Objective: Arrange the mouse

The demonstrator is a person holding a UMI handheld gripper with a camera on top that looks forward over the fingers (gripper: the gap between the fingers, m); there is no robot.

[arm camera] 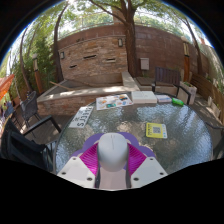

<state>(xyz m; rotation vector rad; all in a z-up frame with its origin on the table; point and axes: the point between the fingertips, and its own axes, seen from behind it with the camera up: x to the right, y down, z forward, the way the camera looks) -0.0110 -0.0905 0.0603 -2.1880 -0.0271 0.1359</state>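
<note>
A pale grey computer mouse [113,153] sits between my two fingers, its rounded top standing up above them. The magenta pads [91,158] press against both its sides. My gripper [113,162] is shut on the mouse and holds it above a glass-topped patio table [150,150]. The lower part of the mouse is hidden between the fingers.
A yellow-green card [156,130] lies on the table ahead to the right. Papers [113,101], a white box [145,97] and a green object [177,101] lie at the far edge. Dark metal chairs [32,130] stand to the left. A brick wall [100,55] stands beyond.
</note>
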